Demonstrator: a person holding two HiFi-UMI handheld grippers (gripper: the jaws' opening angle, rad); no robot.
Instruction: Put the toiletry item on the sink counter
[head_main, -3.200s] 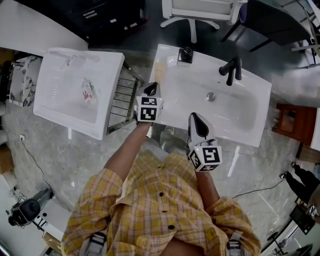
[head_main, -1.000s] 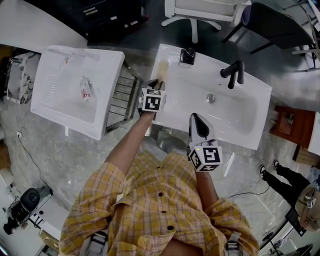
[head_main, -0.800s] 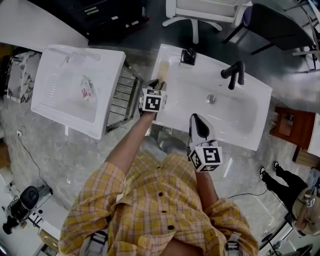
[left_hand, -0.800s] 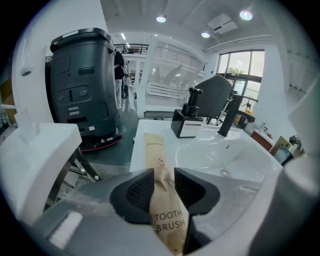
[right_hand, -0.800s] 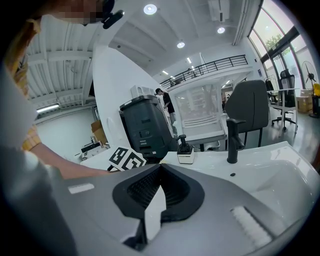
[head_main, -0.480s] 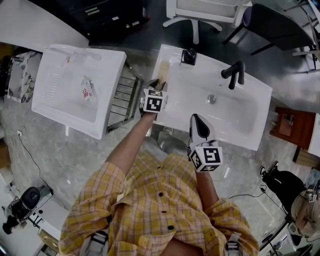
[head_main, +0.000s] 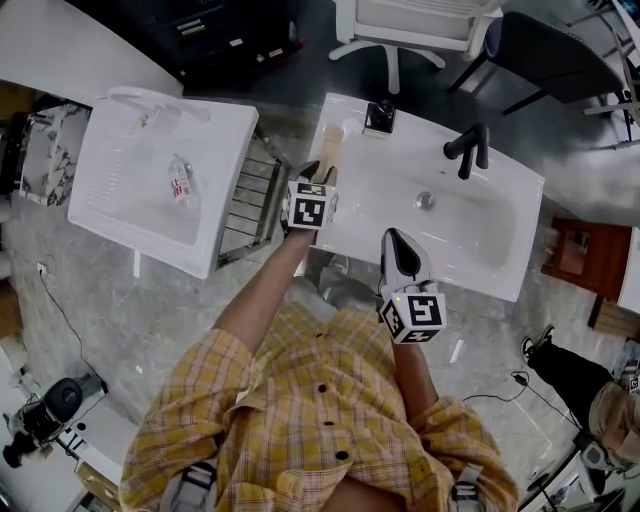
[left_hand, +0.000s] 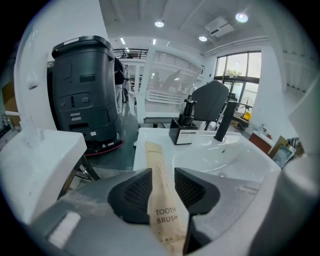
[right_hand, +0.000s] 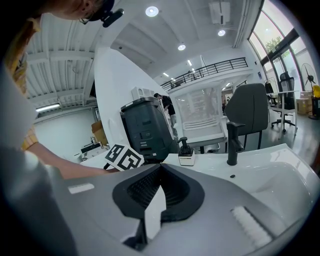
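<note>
The left gripper (left_hand: 162, 172) has just been opening its jaws, which stand apart either side of the tan paper toothbrush packet (left_hand: 160, 192) lying on the white ceramic sink counter (head_main: 352, 195) at its ten o'clock corner; the right gripper (right_hand: 159, 167), at six o'clock, has its jaws together

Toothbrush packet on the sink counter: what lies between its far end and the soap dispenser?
Nothing: only bare white counter separates the toothbrush packet from the soap dispenser. The left gripper view shows it best; the head view agrees.
</note>
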